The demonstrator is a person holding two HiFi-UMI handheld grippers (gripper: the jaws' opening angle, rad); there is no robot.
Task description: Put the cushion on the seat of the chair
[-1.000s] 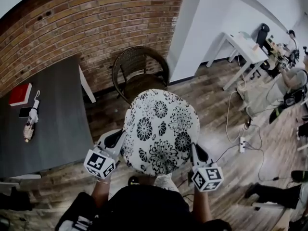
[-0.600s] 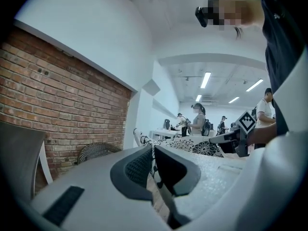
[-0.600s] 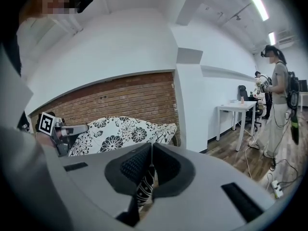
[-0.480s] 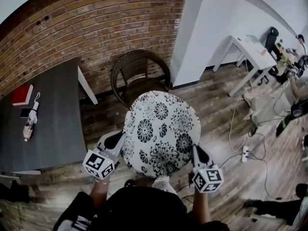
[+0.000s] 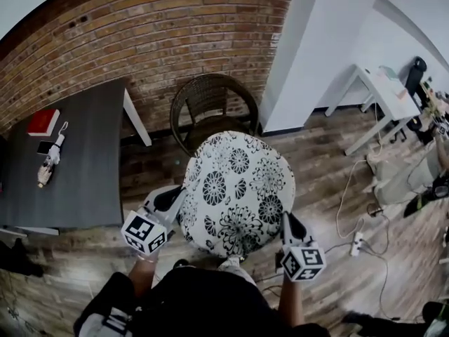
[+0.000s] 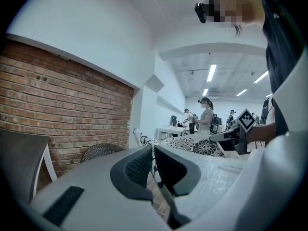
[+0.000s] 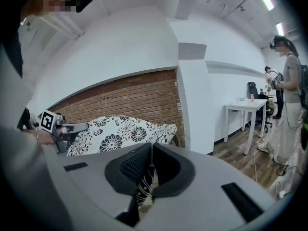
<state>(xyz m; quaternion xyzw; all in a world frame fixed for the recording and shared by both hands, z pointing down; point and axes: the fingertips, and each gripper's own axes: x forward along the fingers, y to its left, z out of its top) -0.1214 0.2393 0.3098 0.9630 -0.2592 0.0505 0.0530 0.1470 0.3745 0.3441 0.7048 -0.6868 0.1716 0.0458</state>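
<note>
Cushion (image 5: 238, 192): held level in the air between both grippers, on the near side of the chair (image 5: 214, 93).

Left gripper (image 5: 175, 196): jaws clamped on the cushion's left rim.

Right gripper (image 5: 286, 220): jaws clamped on the right rim, with fabric pinched between the pads (image 7: 134, 166).

Head view: the cushion covers the front of the seat (image 5: 200, 128). Both grippers' fingertips are hidden under the cushion's edge.

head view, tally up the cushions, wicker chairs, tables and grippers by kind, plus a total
floral cushion: 1
wicker chair: 1
tables: 2, the dark table and the white table
grippers: 2, the left gripper and the right gripper, each clamped on the floral cushion's edge
total: 6
</note>
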